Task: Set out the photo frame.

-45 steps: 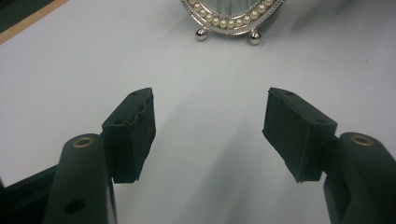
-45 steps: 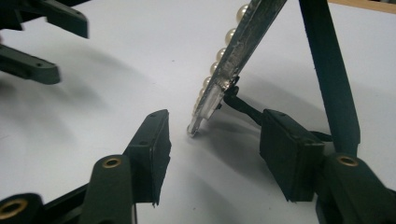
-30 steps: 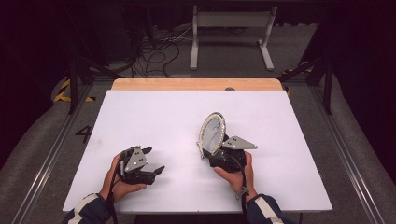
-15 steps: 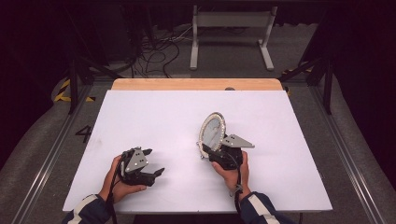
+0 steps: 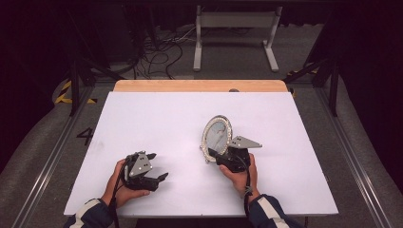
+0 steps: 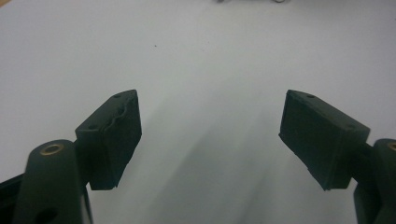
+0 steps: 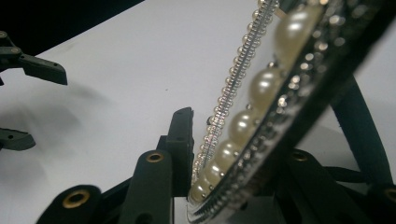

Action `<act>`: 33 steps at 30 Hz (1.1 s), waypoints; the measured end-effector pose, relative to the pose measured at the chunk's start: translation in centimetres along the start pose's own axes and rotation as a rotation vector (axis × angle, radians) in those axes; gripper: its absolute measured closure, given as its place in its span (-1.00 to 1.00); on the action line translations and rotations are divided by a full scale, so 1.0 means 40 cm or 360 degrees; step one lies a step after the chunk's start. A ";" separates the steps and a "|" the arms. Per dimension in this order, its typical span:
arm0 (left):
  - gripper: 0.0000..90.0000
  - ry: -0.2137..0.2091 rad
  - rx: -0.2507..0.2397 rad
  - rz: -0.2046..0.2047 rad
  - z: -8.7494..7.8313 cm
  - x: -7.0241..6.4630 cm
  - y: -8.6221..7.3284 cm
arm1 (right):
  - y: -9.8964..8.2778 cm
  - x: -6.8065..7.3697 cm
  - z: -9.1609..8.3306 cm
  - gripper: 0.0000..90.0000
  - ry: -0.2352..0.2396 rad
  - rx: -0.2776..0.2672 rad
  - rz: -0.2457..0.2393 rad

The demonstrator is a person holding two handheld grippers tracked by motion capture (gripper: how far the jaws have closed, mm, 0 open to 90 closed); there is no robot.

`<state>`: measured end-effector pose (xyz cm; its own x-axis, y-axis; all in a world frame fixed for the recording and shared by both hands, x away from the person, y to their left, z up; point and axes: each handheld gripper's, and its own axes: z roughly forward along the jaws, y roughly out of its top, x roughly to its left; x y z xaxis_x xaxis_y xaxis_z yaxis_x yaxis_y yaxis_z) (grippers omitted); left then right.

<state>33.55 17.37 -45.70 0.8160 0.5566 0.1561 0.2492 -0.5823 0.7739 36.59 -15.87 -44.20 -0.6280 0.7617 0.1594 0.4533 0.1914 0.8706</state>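
1. The oval pearl-rimmed frame (image 5: 216, 137) stands on edge between the jaws of the right tool (image 5: 219, 154), rising above and just ahead of the tool.
2. In the right gripper view the frame's (image 7: 261, 93) pearl and bead rim runs up from between the two black jaws; the left jaw's pad lies against the beaded edge.
3. The right tool's jaws have just been closing, and they now clench the frame's lower rim.
4. The left tool (image 5: 154, 167) rests well apart, off to the left of the right tool, held low over the white worktop (image 5: 157, 118).
5. The left tool's (image 6: 210, 140) jaws stand wide apart, released, with only bare worktop (image 6: 205, 56) between them.
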 end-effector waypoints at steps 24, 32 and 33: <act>-0.55 -0.0022 0.0001 -0.0004 0.006 -0.012 0.007 | 0.013 -0.032 -0.015 0.71 0.0161 0.0121 -0.0046; -0.57 -0.0026 0.0027 0.0000 0.013 -0.012 0.006 | 0.005 -0.025 -0.007 0.46 0.0134 0.0109 -0.0048; -0.57 -0.0025 0.0028 0.0002 0.013 -0.013 0.006 | 0.002 -0.022 -0.003 0.45 0.0129 0.0094 -0.0053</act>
<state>33.47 16.62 -45.90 0.8244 0.5466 0.1471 0.2572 -0.5932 0.7629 37.09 -16.60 -44.20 -0.6911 0.7024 0.1702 0.4666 0.2538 0.8473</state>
